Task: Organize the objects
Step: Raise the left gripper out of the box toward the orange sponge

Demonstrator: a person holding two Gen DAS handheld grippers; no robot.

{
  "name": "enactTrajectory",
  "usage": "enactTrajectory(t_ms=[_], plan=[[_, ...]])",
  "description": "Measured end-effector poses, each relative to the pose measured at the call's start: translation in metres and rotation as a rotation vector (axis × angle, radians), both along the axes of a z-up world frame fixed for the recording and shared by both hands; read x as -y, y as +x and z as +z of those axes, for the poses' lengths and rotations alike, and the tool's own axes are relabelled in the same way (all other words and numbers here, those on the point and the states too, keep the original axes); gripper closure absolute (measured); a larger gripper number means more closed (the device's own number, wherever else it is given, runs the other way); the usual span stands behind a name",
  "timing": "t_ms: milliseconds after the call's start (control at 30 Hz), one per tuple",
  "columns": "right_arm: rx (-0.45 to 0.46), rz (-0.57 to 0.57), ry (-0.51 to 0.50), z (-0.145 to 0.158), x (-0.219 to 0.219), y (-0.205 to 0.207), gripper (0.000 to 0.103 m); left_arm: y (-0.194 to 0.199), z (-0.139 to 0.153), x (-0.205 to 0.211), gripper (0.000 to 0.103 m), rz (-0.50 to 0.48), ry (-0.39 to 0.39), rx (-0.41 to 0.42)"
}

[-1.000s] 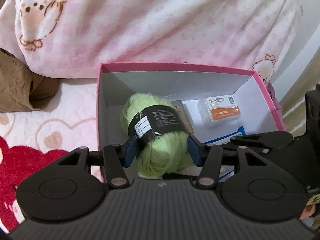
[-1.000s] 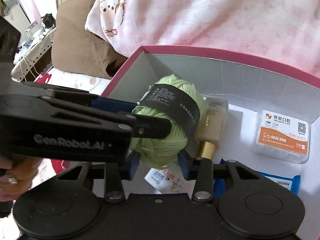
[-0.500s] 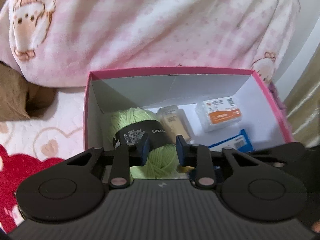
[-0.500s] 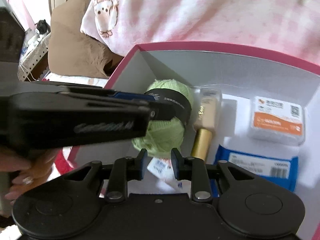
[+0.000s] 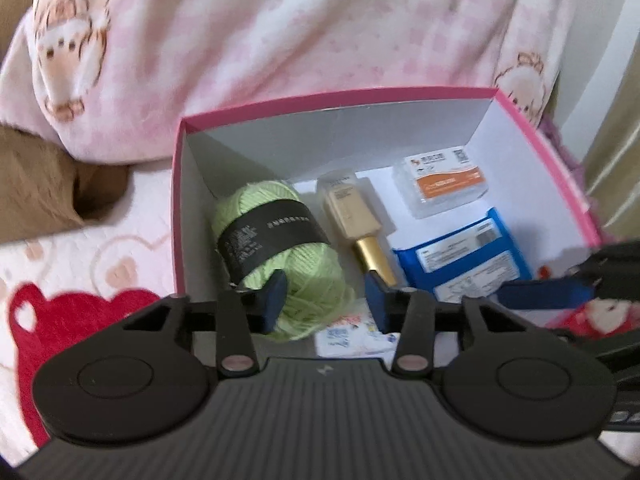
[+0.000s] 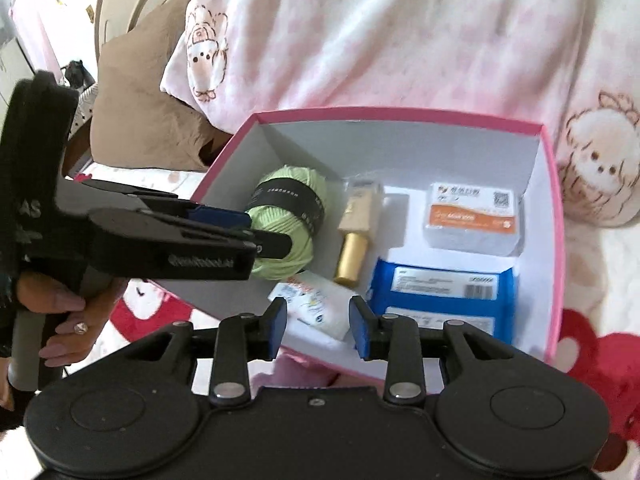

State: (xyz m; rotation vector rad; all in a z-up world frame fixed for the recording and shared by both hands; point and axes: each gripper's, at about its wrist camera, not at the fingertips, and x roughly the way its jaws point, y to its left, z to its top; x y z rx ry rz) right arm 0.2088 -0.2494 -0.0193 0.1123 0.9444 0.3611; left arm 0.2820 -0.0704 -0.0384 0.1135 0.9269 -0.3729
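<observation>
Released yarn ball (image 5: pixel 280 256) among 5 boxed items

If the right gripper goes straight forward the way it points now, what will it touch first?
Most likely the small white packet lying at the near side of the pink box. It shows between the open fingers of the right gripper. Depth is unclear, so the box's near wall could come first.

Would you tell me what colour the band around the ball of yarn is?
Black with small pale print, around the light green ball of yarn; it shows best in the left wrist view.
</observation>
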Motion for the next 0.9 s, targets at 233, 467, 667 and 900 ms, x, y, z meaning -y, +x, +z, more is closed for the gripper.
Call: enactTrajectory(t_ms=[233, 467, 667, 900], plan=[[0.092, -0.050, -0.130, 0.001, -0.013, -0.003, 0.059, 0.012, -0.013, 0.024, 0.079, 0.031, 0.110, 0.056], [0.087, -0.051, -0.097, 0.007, -0.009, -0.007, 0.057, 0.008, -0.006, 0.011, 0.074, 0.065, 0.046, 0.007], [0.091, -0.056, -0.067, 0.021, -0.007, -0.021, 0.053, -0.011, 0.016, 0.002, 0.061, 0.109, 0.030, -0.036], [0.081, -0.001, -0.122, 0.059, -0.013, -0.042, 0.045, -0.046, 0.068, -0.010, 0.038, 0.083, 0.018, -0.013]])
